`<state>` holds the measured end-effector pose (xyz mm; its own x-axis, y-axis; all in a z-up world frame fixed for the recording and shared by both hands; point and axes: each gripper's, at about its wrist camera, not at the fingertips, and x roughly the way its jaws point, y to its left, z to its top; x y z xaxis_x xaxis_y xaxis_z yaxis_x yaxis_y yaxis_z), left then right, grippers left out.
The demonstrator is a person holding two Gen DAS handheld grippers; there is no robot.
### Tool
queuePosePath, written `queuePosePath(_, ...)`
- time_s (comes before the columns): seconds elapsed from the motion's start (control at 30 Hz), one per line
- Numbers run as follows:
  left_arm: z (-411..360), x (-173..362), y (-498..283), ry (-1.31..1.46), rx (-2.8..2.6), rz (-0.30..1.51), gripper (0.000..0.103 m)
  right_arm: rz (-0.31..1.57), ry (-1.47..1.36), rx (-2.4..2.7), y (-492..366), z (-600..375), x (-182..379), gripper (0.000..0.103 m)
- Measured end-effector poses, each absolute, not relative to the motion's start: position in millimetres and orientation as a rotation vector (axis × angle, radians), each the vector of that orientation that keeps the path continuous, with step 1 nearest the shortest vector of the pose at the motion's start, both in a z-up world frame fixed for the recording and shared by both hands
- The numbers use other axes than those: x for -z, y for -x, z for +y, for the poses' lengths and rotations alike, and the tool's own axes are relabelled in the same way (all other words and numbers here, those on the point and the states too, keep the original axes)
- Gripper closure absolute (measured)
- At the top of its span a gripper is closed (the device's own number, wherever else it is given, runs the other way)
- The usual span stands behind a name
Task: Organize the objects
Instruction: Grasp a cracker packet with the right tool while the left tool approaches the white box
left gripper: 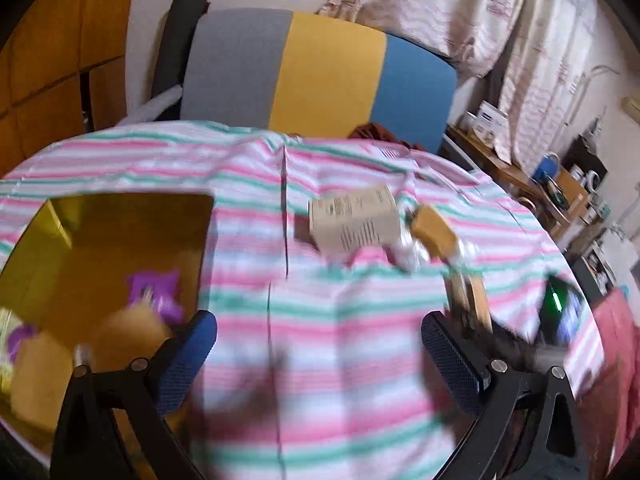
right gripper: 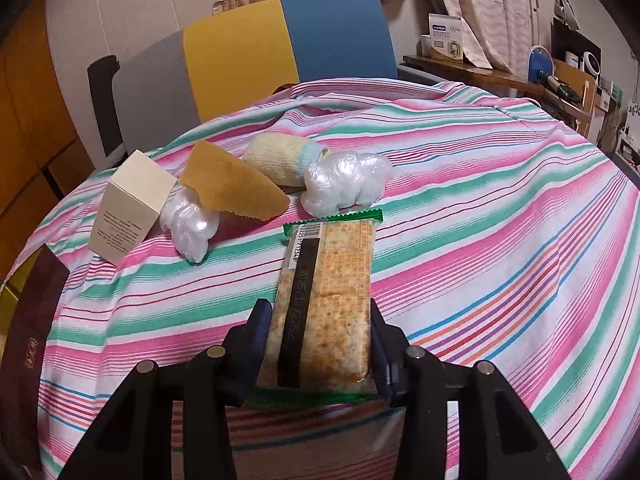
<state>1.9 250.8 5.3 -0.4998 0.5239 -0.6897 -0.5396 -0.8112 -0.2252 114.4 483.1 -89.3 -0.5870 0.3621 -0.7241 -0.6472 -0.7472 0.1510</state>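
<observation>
My right gripper [right gripper: 318, 320] is shut on a cracker packet [right gripper: 326, 296] with green ends and holds it above the striped cloth [right gripper: 480, 220]. Behind it lie a cream box [right gripper: 128, 212], a brown cloth piece [right gripper: 236, 188], two crumpled plastic wraps [right gripper: 344, 186], and a rolled cream towel [right gripper: 280, 160]. My left gripper [left gripper: 320, 344] is open and empty over the cloth, beside a yellow box [left gripper: 100, 248] holding a purple packet [left gripper: 156, 292]. The left wrist view is blurred; the cream box [left gripper: 354, 220] and the right gripper with its packet [left gripper: 468, 300] show there.
A chair back in grey, yellow and blue [right gripper: 248, 52] stands behind the table. A wooden desk with clutter [right gripper: 500, 76] is at the right. A dark brown box [right gripper: 32, 320] sits at the left edge of the right wrist view.
</observation>
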Motion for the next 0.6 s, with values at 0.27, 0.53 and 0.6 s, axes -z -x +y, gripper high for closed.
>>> queuePosePath(0.27,337,-12,61,1.085,-2.322,0.044,0.000,0.555,0.896,-2.326,-117,484,92,0.057)
queuePosePath(0.53,388,24,96,1.142,-2.338,0.250,0.000,0.559,0.873,-2.335,-119,484,93,0.057)
queuePosePath(0.6,377,29,92,1.146,-2.299,0.202,0.000,0.565,0.867,-2.338,-120,484,93,0.057)
